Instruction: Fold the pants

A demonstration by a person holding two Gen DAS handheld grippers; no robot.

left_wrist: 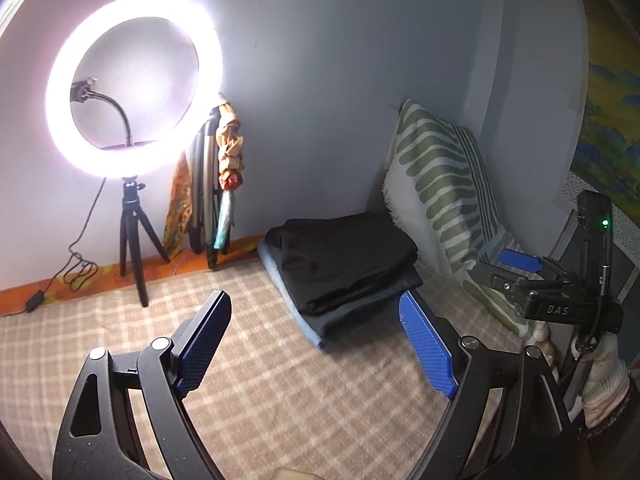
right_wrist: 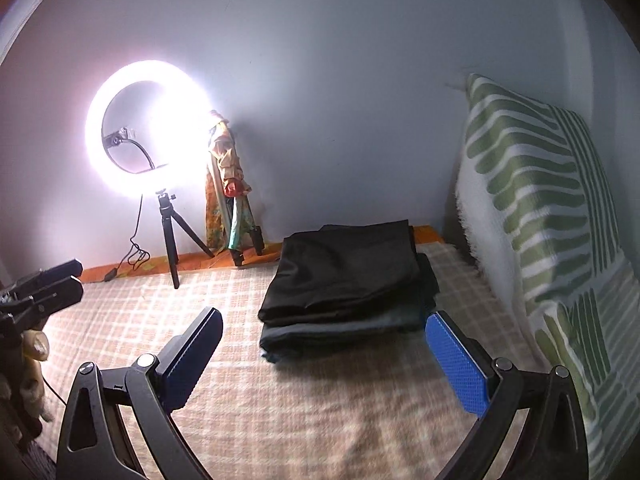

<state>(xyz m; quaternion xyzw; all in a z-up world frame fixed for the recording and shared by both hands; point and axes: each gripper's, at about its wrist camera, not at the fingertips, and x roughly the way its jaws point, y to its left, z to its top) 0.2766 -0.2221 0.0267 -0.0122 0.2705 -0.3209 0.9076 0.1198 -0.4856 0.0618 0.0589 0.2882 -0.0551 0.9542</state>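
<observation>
Both claws were held above the checked blanket (right_wrist: 320, 408), spread apart and gripping nothing: the left gripper (left_wrist: 316, 340) and the right gripper (right_wrist: 324, 354). The black pants (right_wrist: 344, 276) lay folded on a grey-blue stack by the green-striped pillow (right_wrist: 540, 200), apart from both.

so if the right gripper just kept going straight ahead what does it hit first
Most likely the stack of folded pants on the checked blanket. The open right gripper points at the stack's near edge, with nothing between. Depth is hard to judge in the fisheye view.
</observation>
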